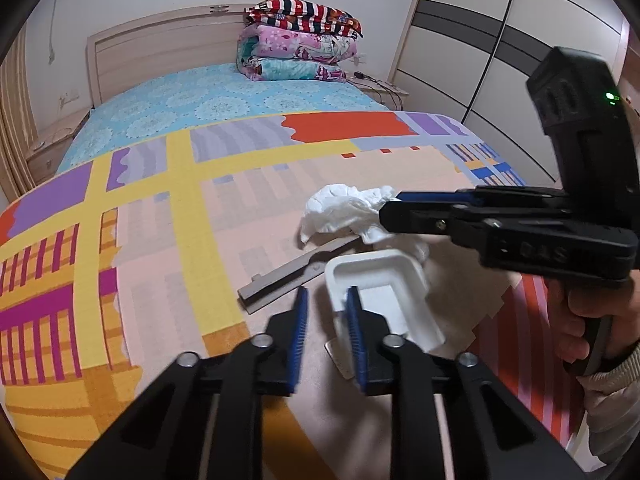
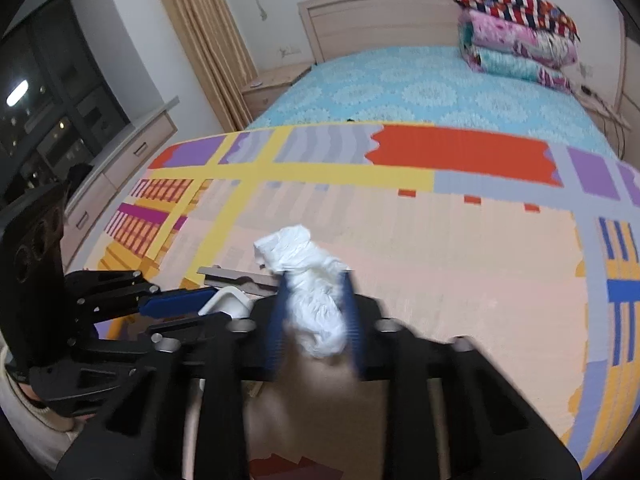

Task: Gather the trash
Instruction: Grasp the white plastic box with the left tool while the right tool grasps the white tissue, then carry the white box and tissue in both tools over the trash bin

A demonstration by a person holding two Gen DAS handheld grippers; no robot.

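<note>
A crumpled white tissue [image 1: 344, 212] lies on the patterned mat; in the right wrist view the tissue [image 2: 316, 300] sits between the blue pads of my right gripper [image 2: 314, 280], which closes on it. The right gripper [image 1: 390, 206] reaches in from the right in the left wrist view. A white foam tray [image 1: 384, 300] lies near me. My left gripper [image 1: 326, 300] is open, its right pad inside the tray's edge. The tray's corner [image 2: 228, 300] shows in the right wrist view beside the left gripper [image 2: 208, 304]. A grey cardboard strip [image 1: 292, 270] lies partly under the tissue.
The colourful mat [image 1: 160, 240] covers the near end of a bed with a turquoise sheet [image 1: 216, 100]. Folded quilts [image 1: 300, 44] are stacked by the headboard. A wardrobe [image 1: 500, 48] stands to the right, a curtain [image 2: 200, 32] and drawers [image 2: 132, 152] to the left.
</note>
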